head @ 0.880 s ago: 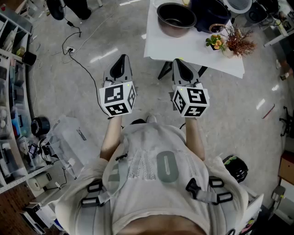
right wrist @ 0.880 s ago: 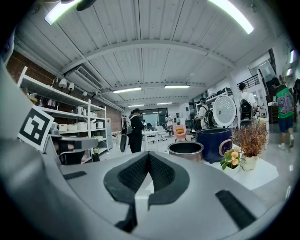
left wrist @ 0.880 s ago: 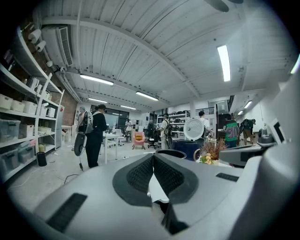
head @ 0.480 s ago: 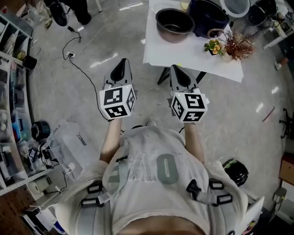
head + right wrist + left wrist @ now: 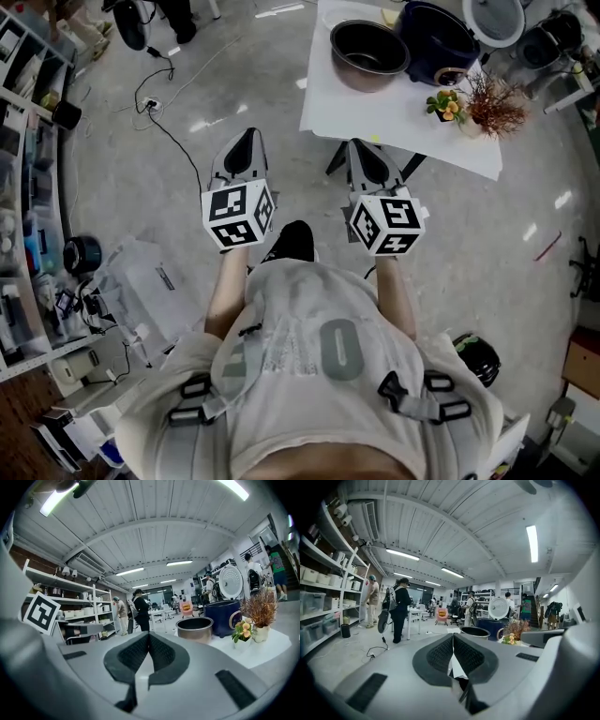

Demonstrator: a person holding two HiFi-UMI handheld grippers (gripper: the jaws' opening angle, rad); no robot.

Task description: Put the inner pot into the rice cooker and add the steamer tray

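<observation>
A metal inner pot (image 5: 368, 53) stands on a white table (image 5: 375, 117) next to the dark blue rice cooker (image 5: 439, 39), whose white lid (image 5: 494, 16) is raised. The right gripper view shows the inner pot (image 5: 195, 629) and cooker (image 5: 224, 618) ahead; in the left gripper view the pot (image 5: 475, 632) is small and far. My left gripper (image 5: 241, 148) and right gripper (image 5: 362, 157) hang over the floor short of the table, both shut and holding nothing. No steamer tray can be made out.
A small flower pot (image 5: 445, 105) and a dried plant (image 5: 491, 97) stand on the table's right part. A cable (image 5: 167, 127) runs over the floor at the left. Shelves (image 5: 19, 187) line the left side. People (image 5: 400, 611) stand far off.
The table with the pot and cooker has come slightly closer in the gripper views. Both grippers stay shut and level; a dark shoe now shows between the arms.
</observation>
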